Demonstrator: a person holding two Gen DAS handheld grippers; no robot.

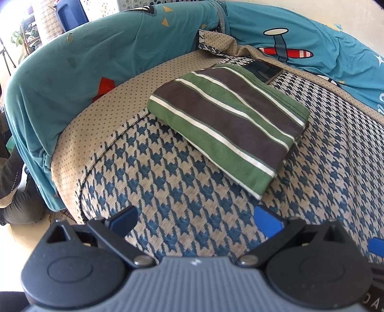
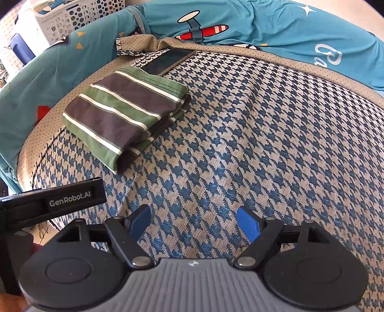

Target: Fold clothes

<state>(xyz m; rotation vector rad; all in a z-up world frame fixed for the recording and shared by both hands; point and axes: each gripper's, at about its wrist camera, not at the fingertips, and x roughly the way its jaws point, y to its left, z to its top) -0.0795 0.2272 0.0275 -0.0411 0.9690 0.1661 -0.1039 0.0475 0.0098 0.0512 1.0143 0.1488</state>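
Your left gripper point(image 1: 195, 222) hovers over the blue-and-beige houndstooth seat cover point(image 1: 168, 192), its blue-padded jaws spread wide with nothing between them. Ahead of it and well apart lies the folded garment of green, dark grey and white stripes point(image 1: 228, 124), flat on the cover as a neat rectangle near the dotted beige border point(image 1: 100, 108). At the garment's far edge a dark rectangular phone point(image 1: 264, 70) rests, touching or partly overlapping the fabric. Behind both rises the teal cartoon-aeroplane sheet point(image 1: 96, 52) draped over the backrest. Your right gripper point(image 2: 194, 224) hangs over bare houndstooth cover, jaws likewise parted and empty, the garment up to its left. A white perforated plastic basket point(image 2: 72, 16) stands beyond the backrest.
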